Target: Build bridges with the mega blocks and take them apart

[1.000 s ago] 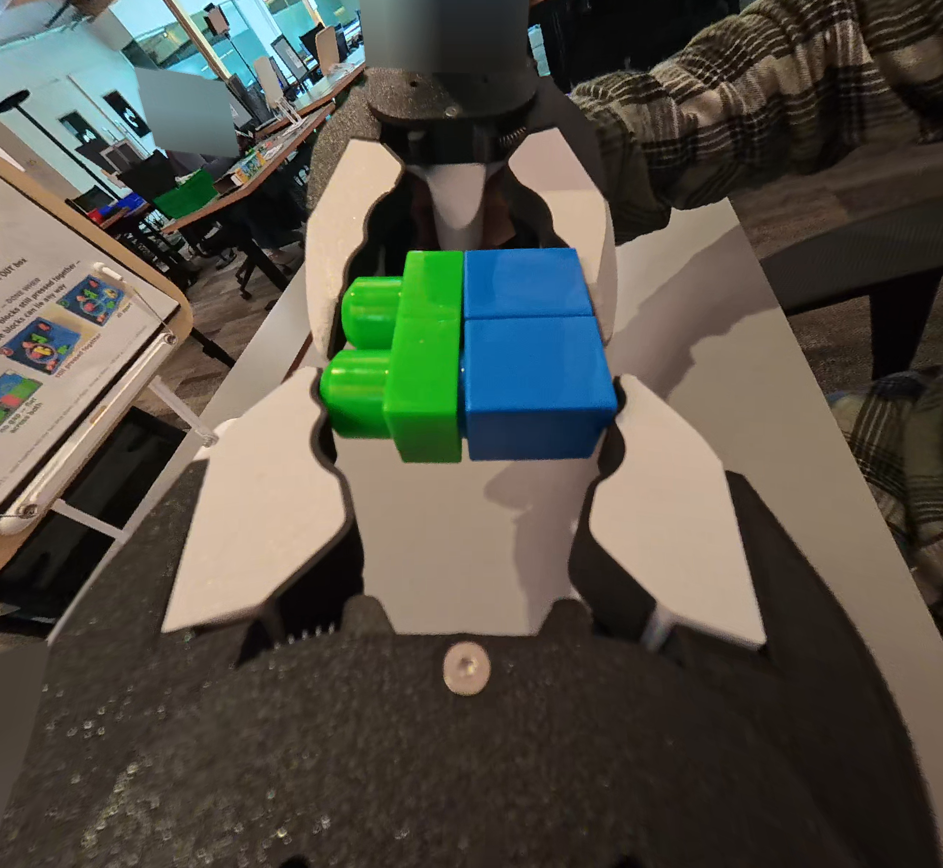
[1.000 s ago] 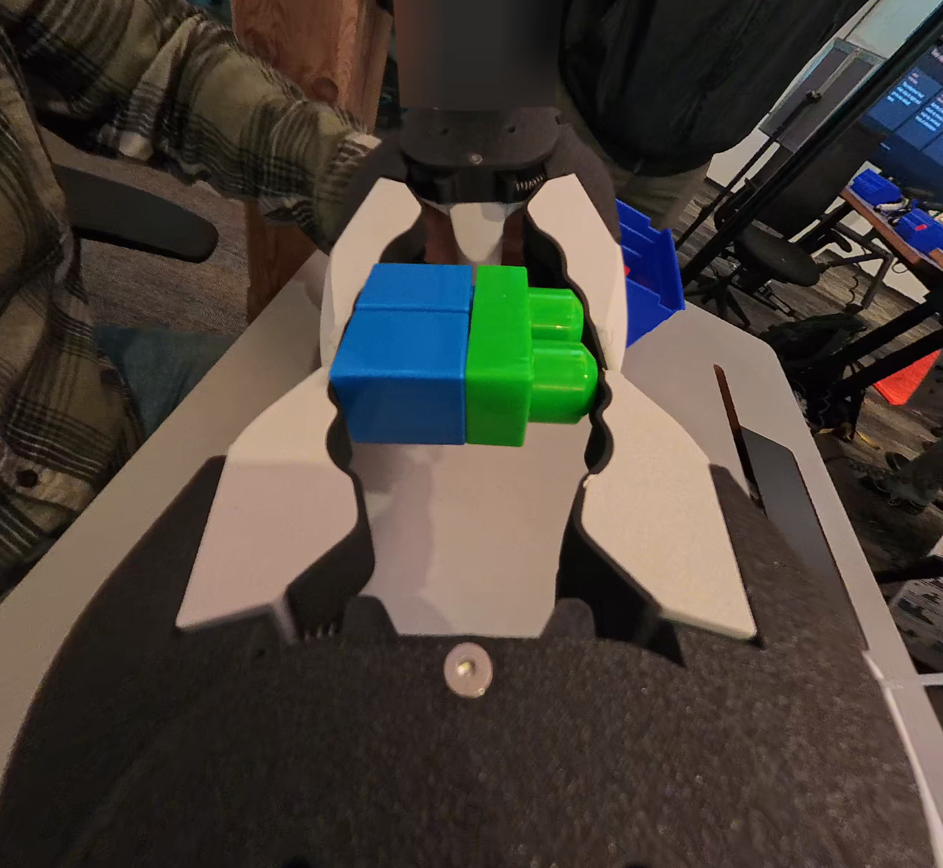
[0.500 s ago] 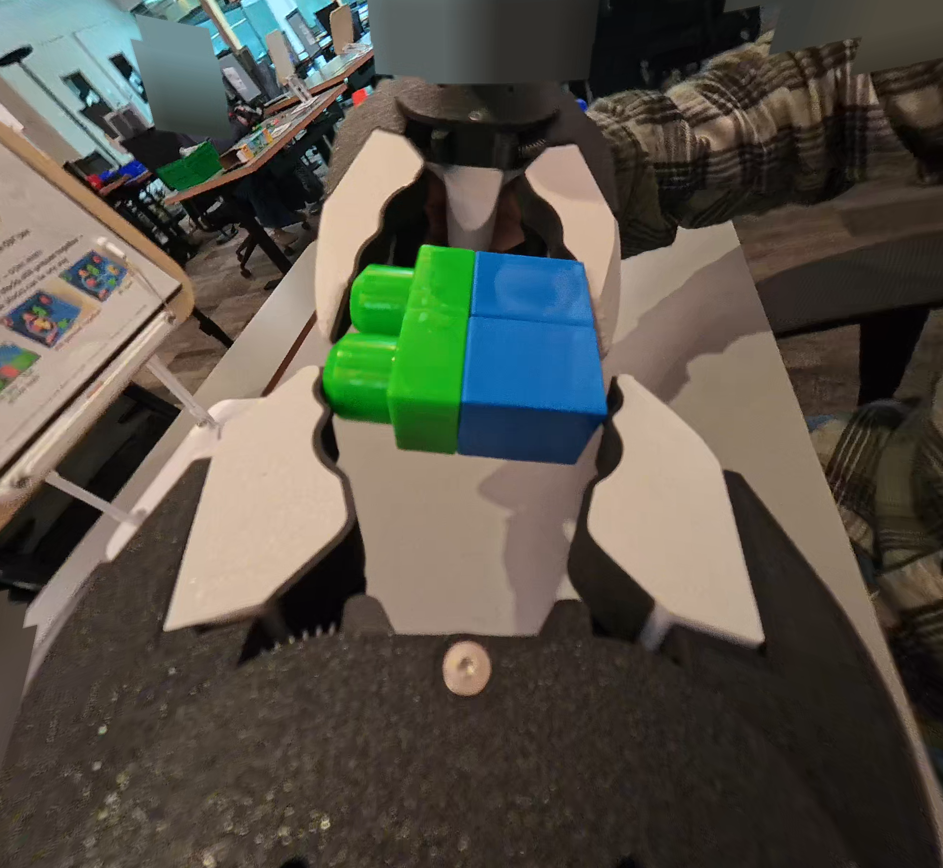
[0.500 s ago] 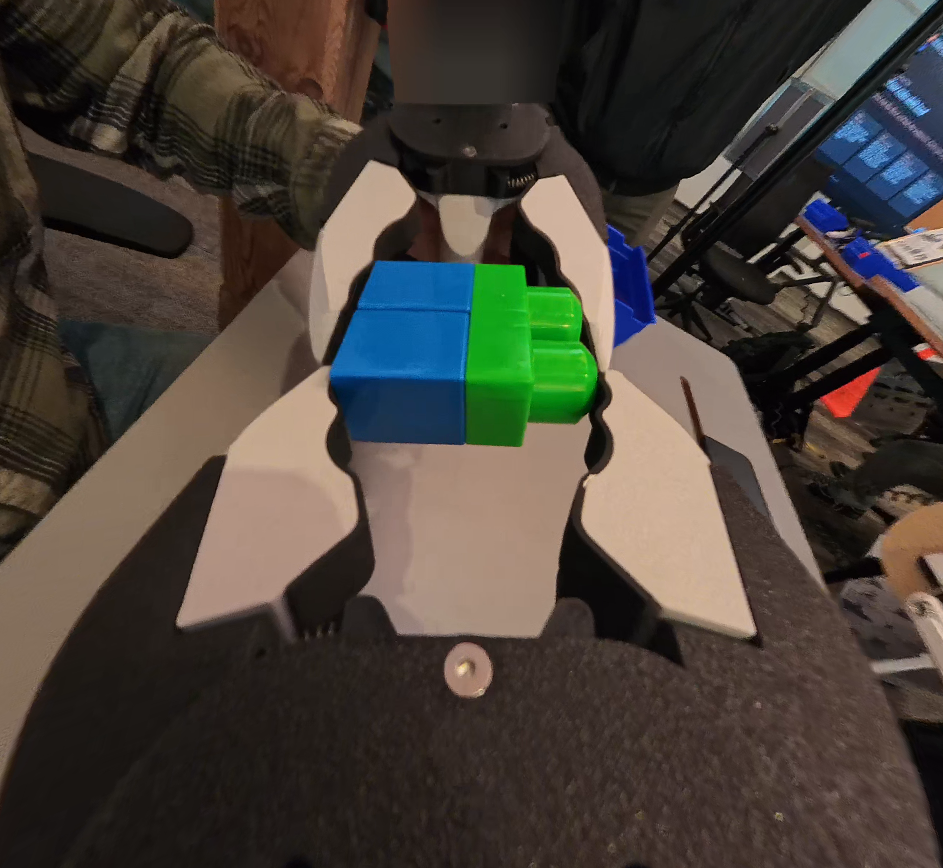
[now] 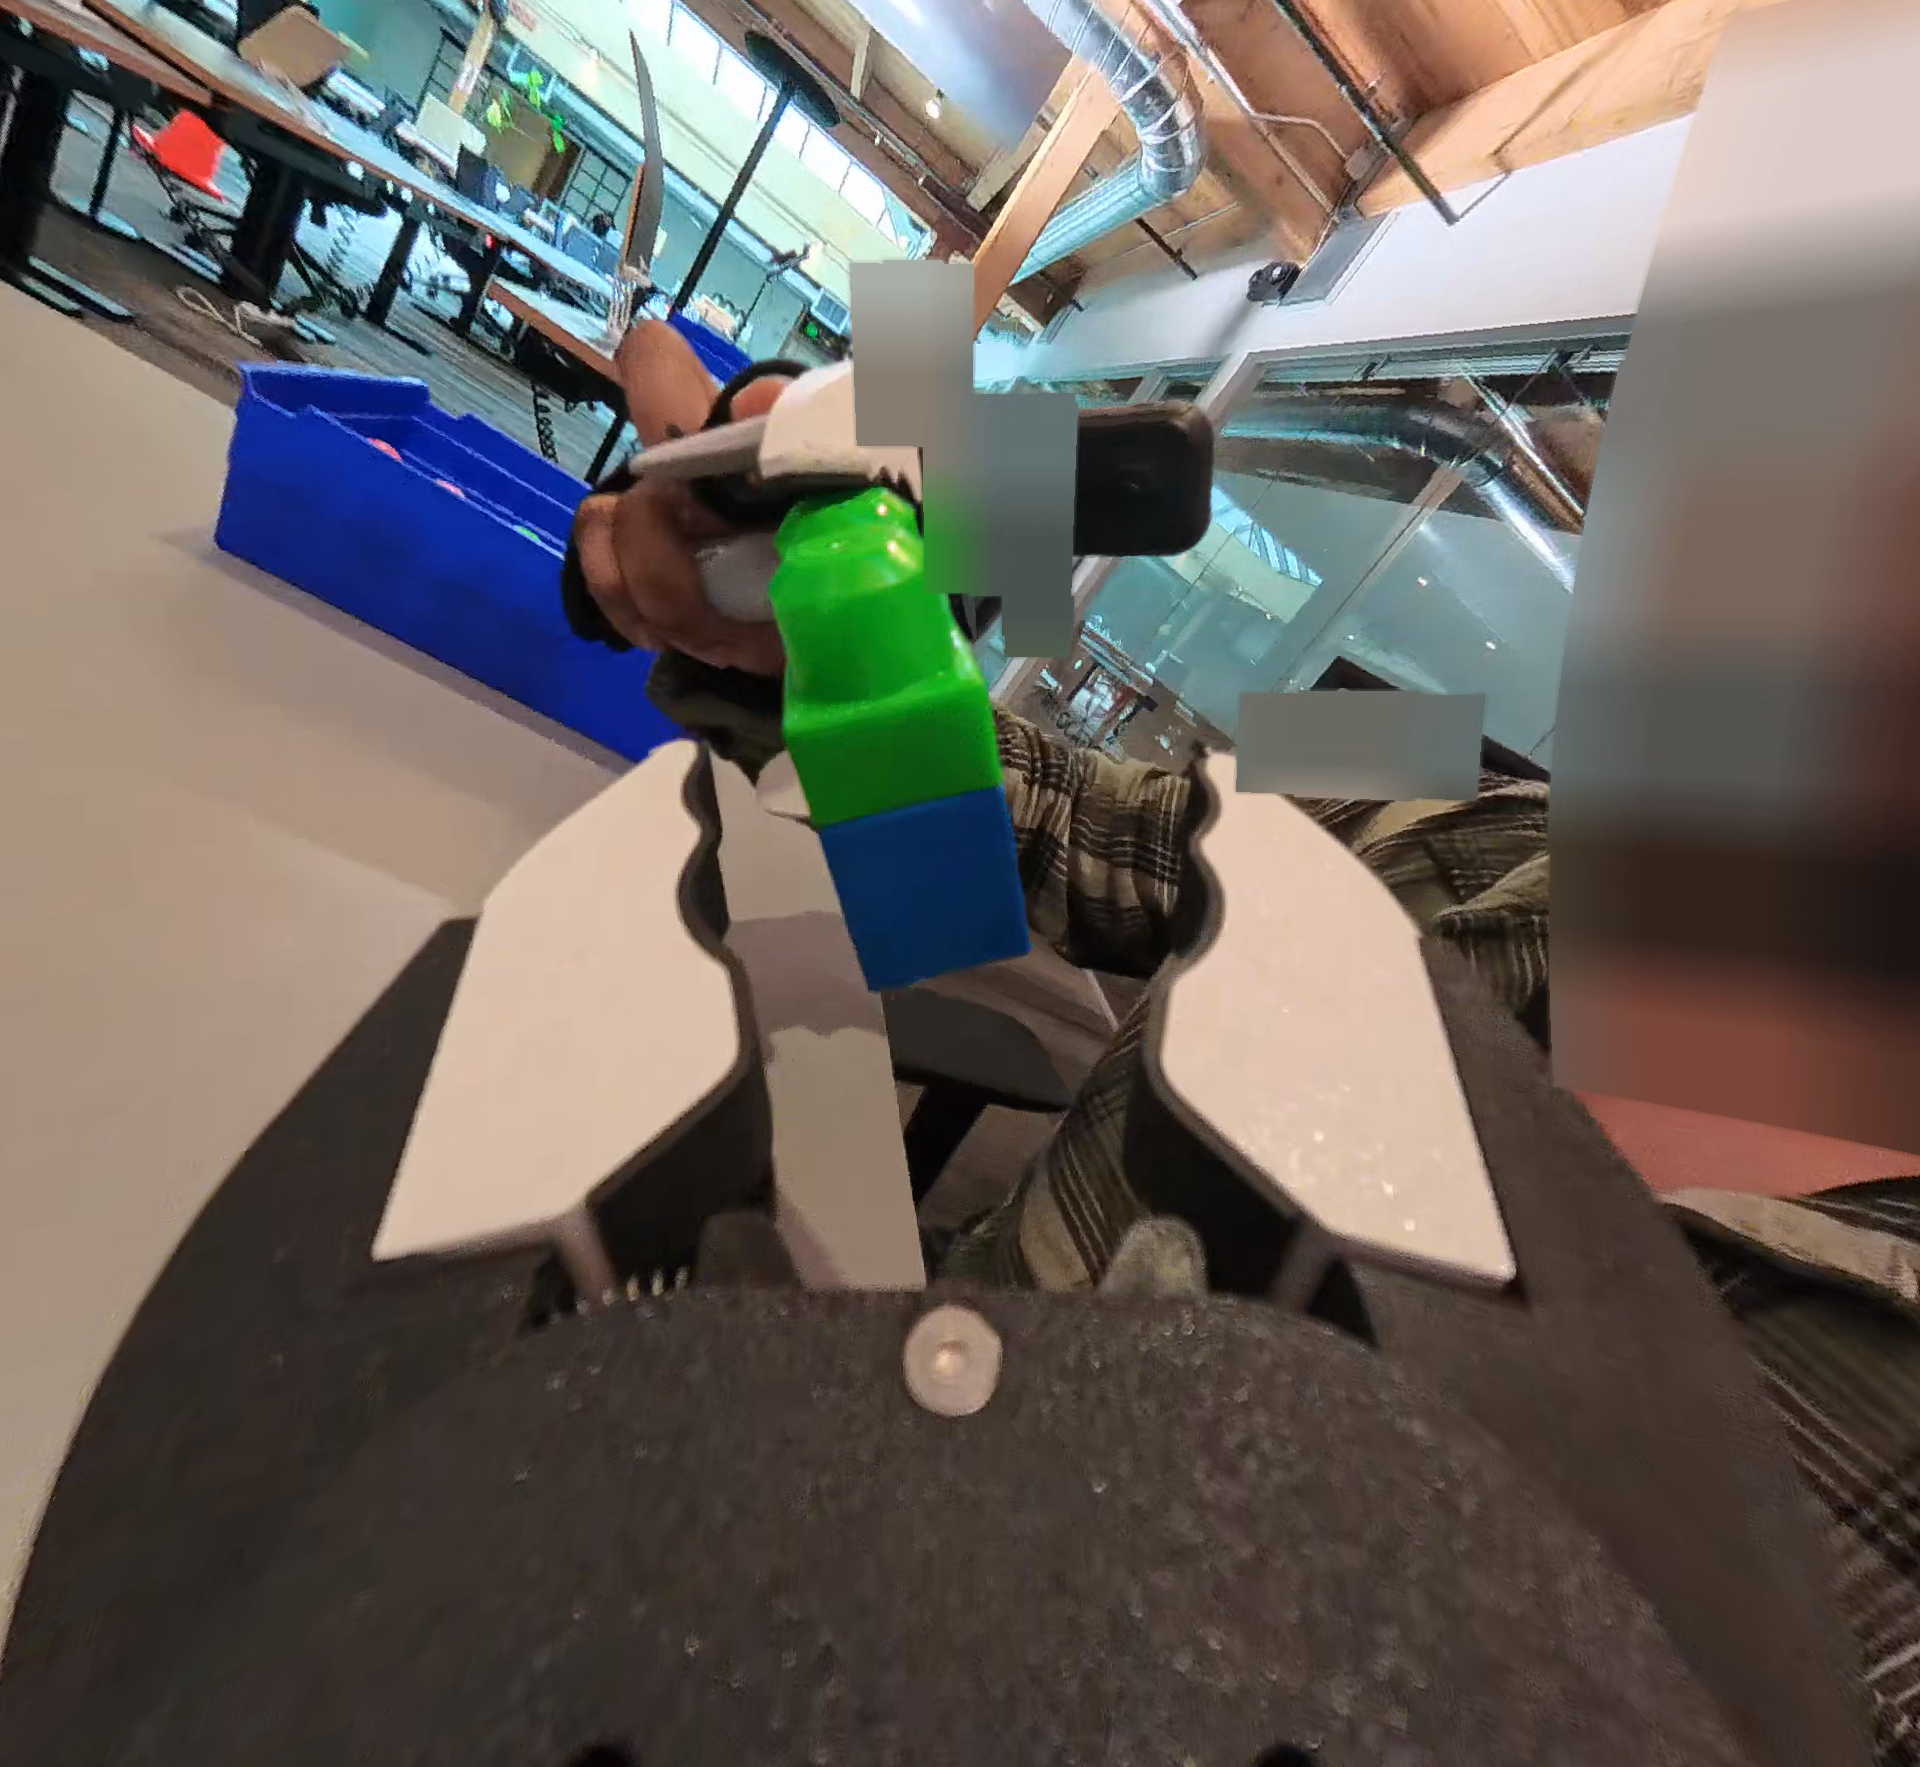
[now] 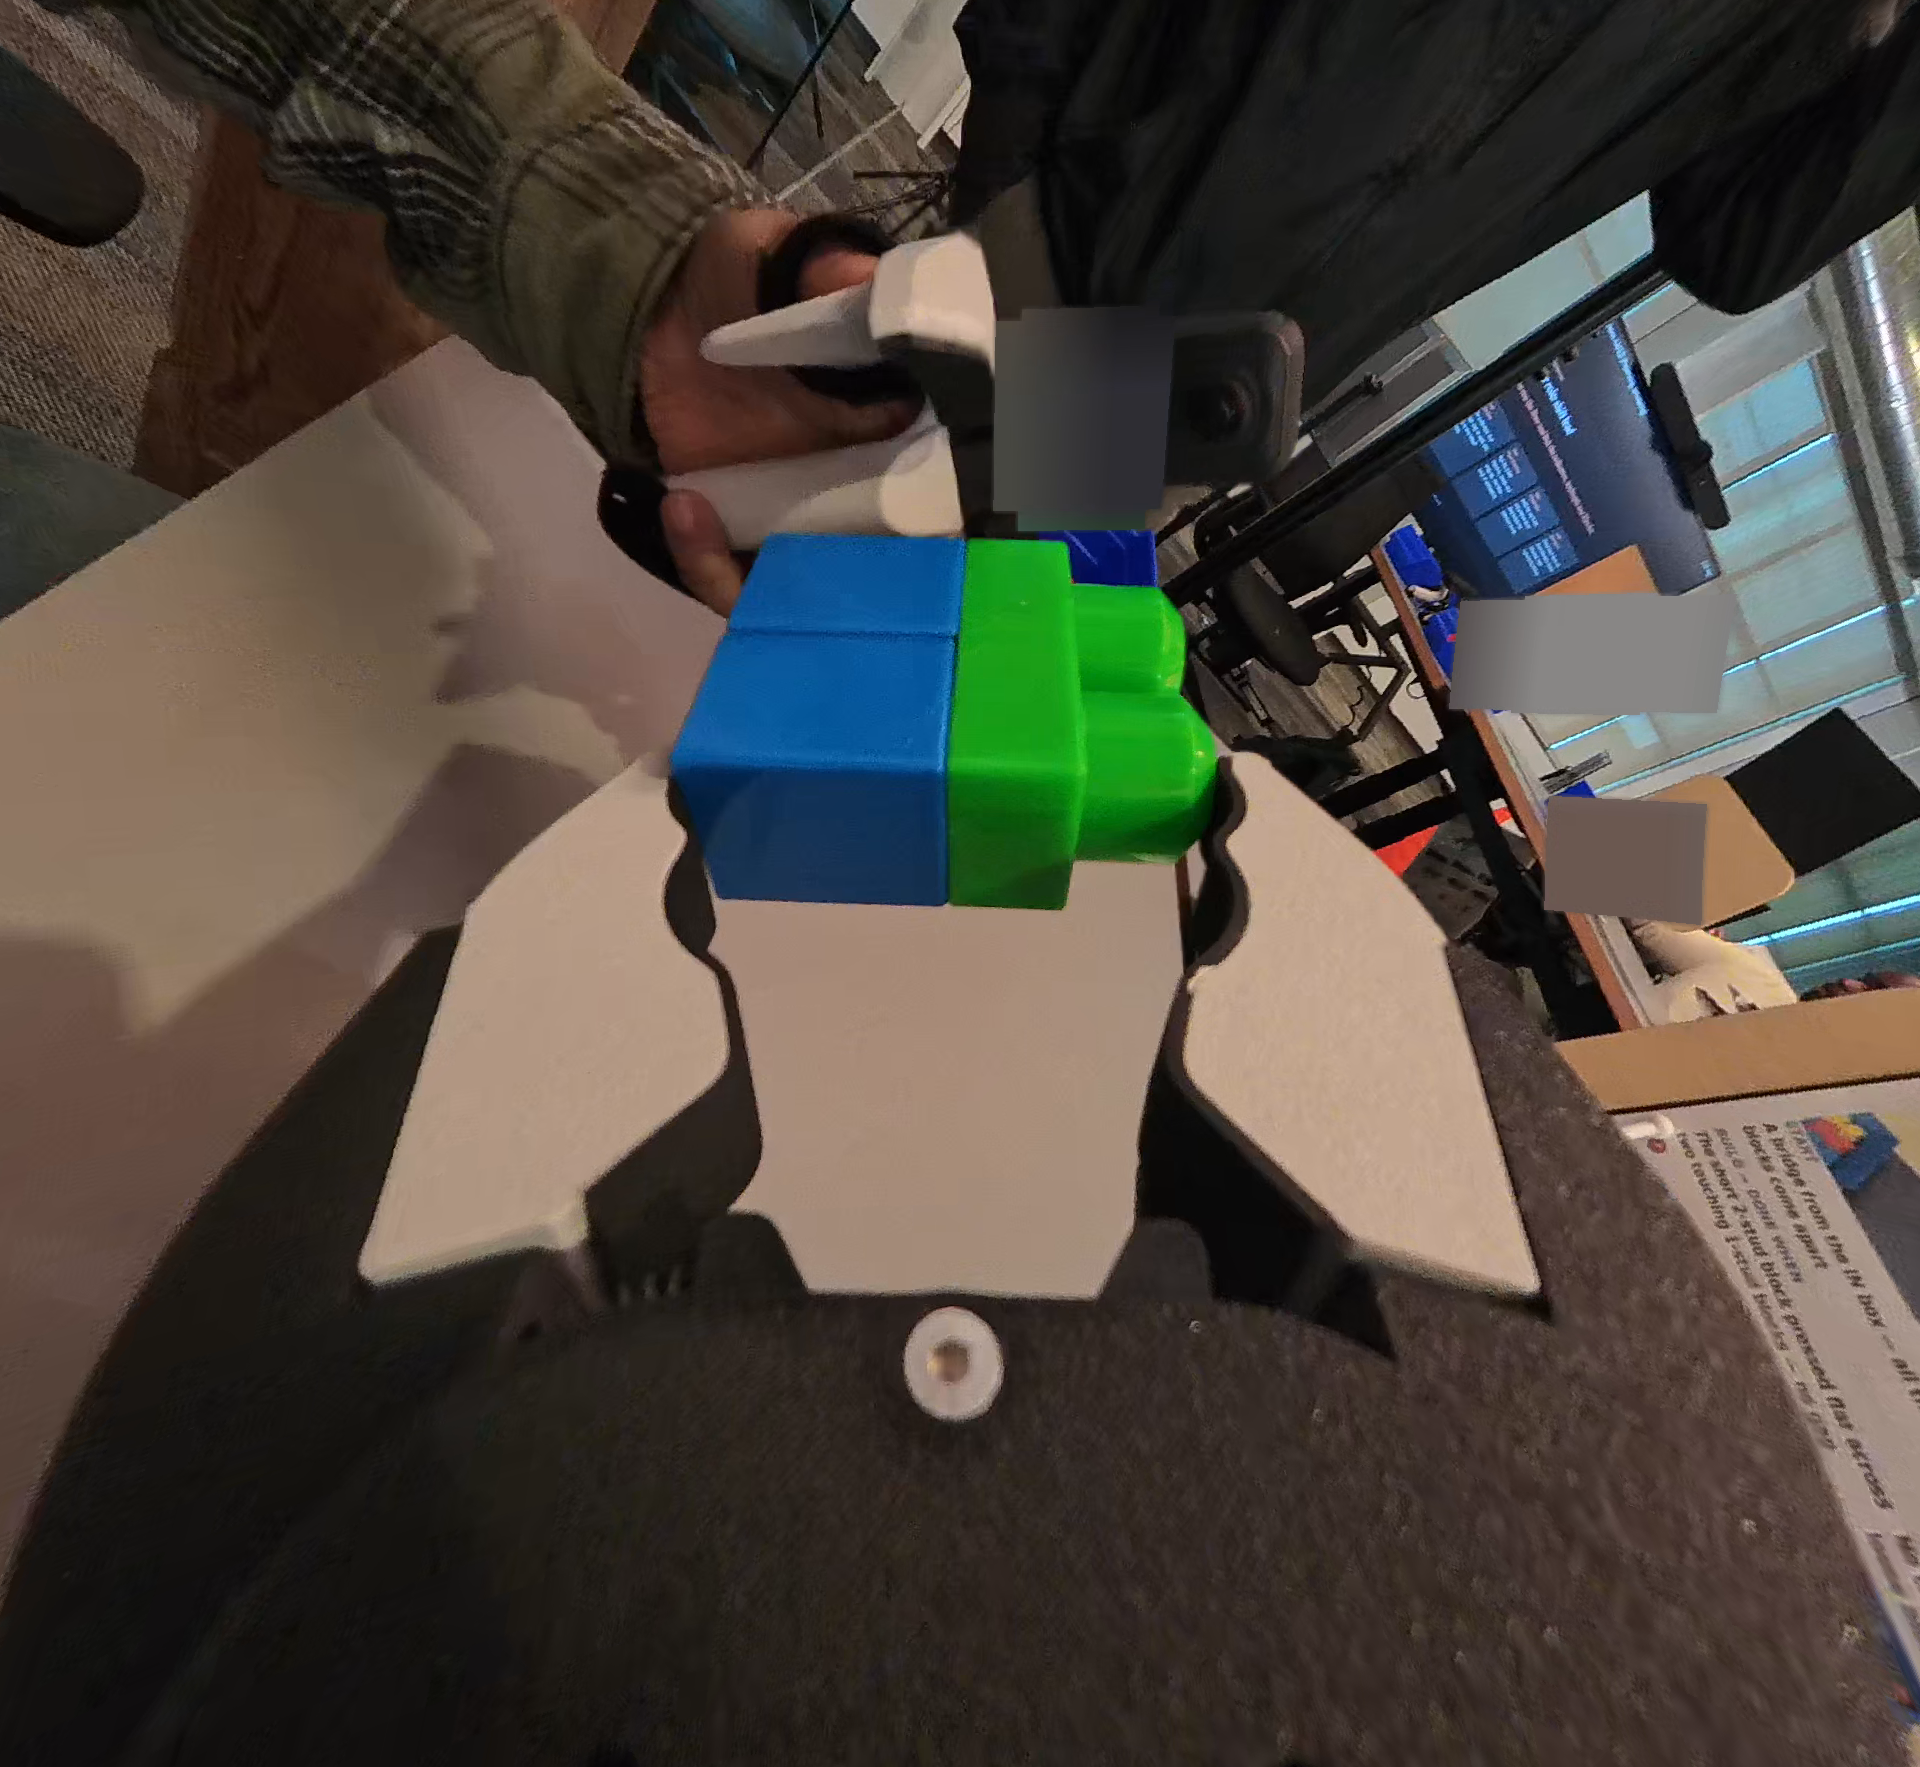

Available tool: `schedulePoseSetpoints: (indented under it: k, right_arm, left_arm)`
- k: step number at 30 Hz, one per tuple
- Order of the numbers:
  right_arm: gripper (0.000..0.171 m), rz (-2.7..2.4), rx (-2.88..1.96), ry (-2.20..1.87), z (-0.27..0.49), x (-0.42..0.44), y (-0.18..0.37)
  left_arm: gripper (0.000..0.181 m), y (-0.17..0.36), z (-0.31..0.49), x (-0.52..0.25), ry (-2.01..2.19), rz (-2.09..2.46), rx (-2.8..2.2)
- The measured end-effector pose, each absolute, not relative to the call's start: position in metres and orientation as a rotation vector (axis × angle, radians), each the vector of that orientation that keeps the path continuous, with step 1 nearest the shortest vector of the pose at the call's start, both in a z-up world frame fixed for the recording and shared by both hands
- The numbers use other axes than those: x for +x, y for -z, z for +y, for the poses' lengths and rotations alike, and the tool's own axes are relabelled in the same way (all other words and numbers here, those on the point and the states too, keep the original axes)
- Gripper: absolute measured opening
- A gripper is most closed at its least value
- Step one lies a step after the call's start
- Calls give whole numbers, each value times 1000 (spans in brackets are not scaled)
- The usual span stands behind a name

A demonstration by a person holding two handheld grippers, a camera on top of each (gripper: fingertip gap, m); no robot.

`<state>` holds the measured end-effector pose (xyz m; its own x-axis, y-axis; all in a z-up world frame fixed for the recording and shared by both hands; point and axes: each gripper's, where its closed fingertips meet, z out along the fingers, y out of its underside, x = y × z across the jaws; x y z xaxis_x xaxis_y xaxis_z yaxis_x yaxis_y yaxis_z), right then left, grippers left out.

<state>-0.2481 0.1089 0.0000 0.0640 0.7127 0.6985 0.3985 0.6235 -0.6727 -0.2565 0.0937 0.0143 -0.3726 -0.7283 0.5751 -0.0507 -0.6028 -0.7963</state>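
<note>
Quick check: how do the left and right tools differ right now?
The right tool is shut on the blue-and-green block stack; the left tool is open, holding nothing. The stack touches both fingertips of the right tool but neither of the left tool's. Both have white fingers.

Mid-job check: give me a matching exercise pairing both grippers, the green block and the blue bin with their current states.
1. left gripper
2. right gripper
3. green plastic studded block
4. blue plastic bin

A. sits on the white table
B. open, holding nothing
C. joined to the blue plastic block
D. shut on both blocks

Pairs: 1-B, 2-D, 3-C, 4-A
</note>
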Motion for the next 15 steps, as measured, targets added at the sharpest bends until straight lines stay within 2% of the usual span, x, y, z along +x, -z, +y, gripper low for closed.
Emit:
schedulePoseSetpoints:
  k: [2,7,15]
  right_arm:
    - [91,-1567,-948,-283,109,-249,1]
    - [91,-1577,-933,-274,109,-252,3]
    - [93,-1566,-1003,-240,117,-249,13]
  left_arm:
    - [84,-11,87,-250,2041,1081,-1426]
    - [42,7,79,-240,1937,1216,-1506]
    - [40,17,87,-241,1886,1199,-1580]
